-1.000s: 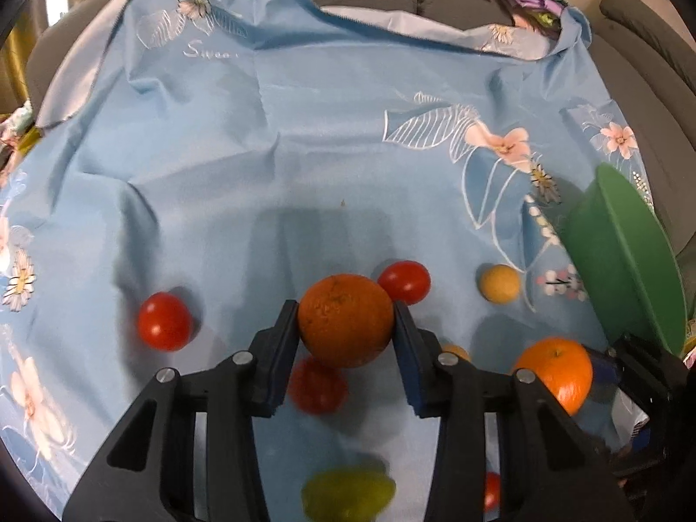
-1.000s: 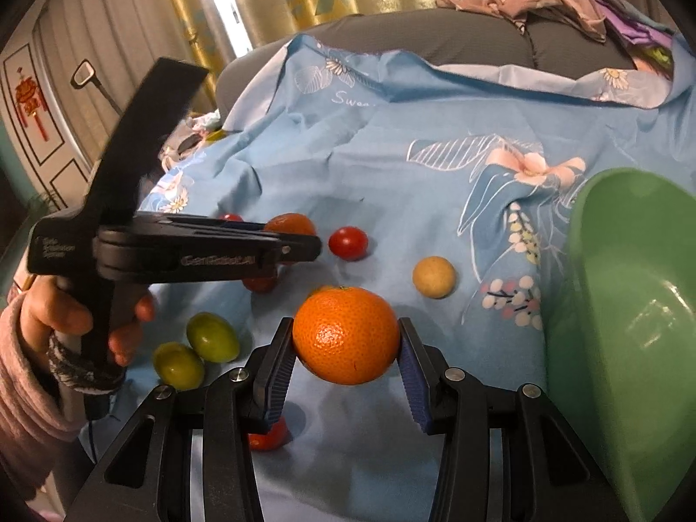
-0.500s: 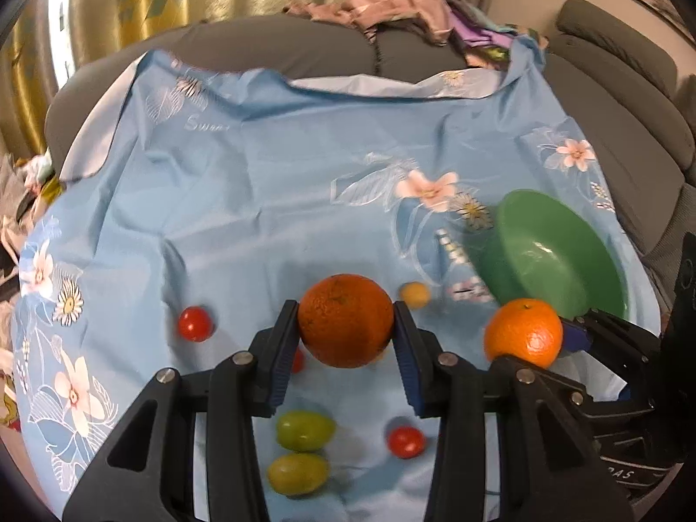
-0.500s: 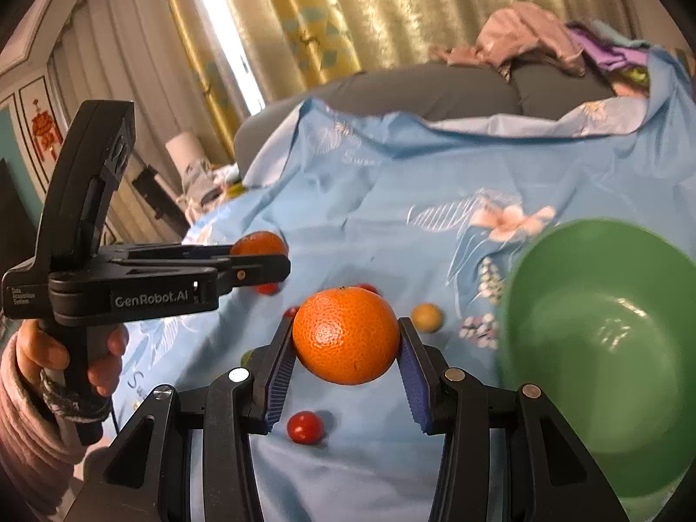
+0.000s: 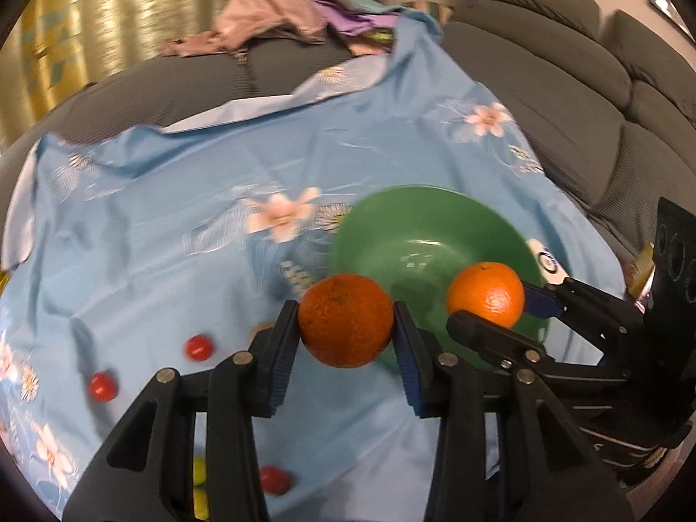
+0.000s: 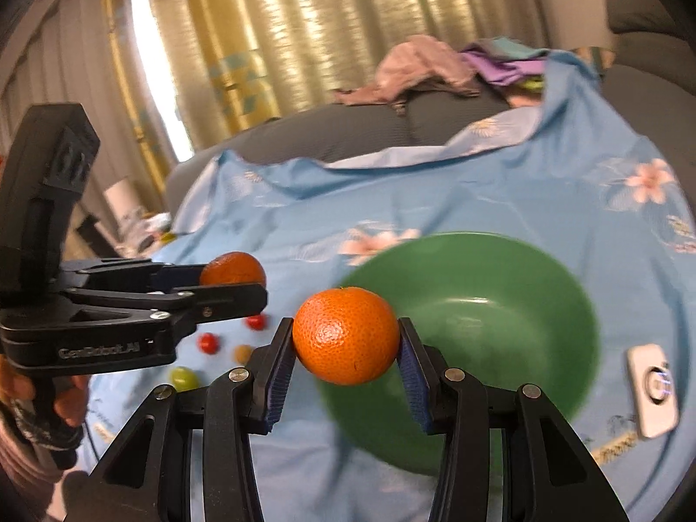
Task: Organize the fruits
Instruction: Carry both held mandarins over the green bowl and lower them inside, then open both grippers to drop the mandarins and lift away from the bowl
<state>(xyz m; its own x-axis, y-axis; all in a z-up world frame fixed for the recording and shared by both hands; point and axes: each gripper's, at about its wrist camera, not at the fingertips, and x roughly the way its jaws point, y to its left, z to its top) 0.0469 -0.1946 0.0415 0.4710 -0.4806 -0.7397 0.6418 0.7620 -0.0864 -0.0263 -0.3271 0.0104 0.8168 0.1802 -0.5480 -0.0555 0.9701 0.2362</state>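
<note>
Orange fruit clamped in each gripper's jaws, left gripper (image 5: 346, 326) and right gripper (image 6: 346, 341) near the green bowl (image 6: 543, 269) (best released low, one by one).

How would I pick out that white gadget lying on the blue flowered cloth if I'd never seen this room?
Start at the blue flowered cloth spread over the grey sofa, and find the big green bowl on it. Just to the bowl's right lies a small white device, flat on the cloth. It is the only white, rectangular thing there, with a round button-like ring on top; everything else nearby is round fruit.
</note>
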